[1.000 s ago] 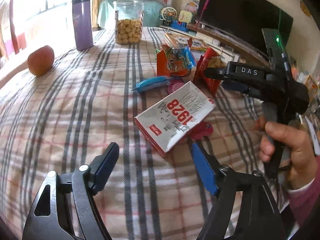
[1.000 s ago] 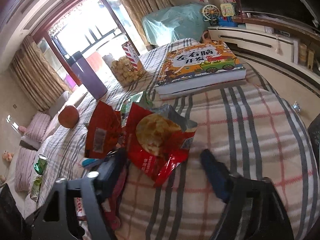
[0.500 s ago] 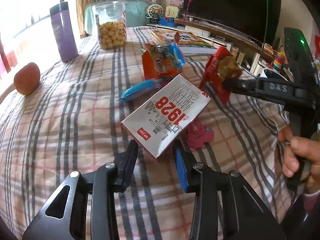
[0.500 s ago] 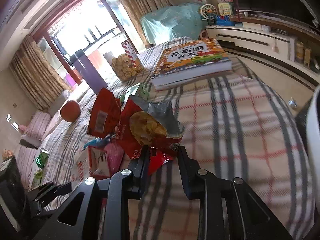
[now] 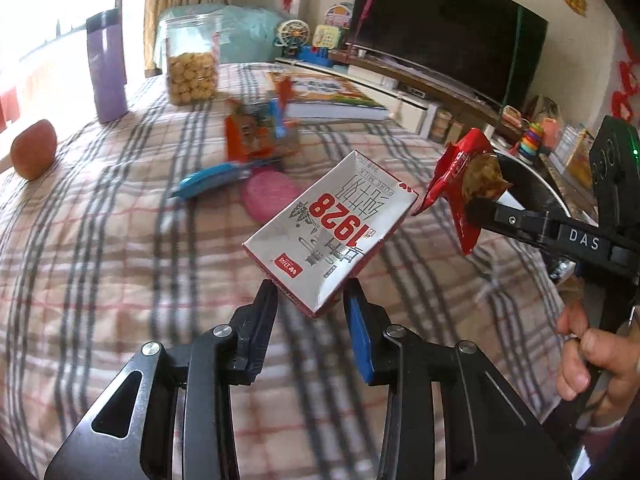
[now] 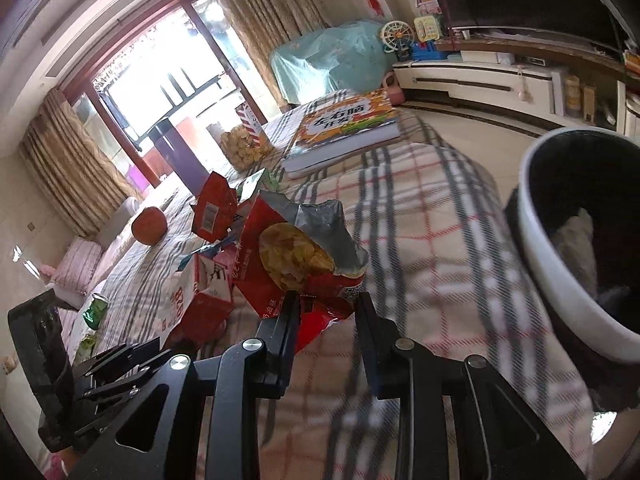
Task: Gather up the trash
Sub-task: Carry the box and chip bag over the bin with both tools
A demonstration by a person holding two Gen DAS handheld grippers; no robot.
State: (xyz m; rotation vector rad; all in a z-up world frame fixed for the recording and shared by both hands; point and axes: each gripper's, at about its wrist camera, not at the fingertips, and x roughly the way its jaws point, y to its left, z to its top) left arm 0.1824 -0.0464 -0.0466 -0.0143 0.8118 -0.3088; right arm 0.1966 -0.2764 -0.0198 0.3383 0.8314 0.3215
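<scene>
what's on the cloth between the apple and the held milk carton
In the left wrist view, between the apple and the milk carton lie a blue wrapper and a pink round piece; otherwise bare checked cloth.

glossy carton [image 5: 335, 229], woven (matt) tablecloth [image 5: 100, 248]

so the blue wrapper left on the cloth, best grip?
Take the blue wrapper across its narrow middle, coming from above. It lies flat and long on the checked cloth, beside the pink disc, so fingers straddling its short width can close on it.
</scene>
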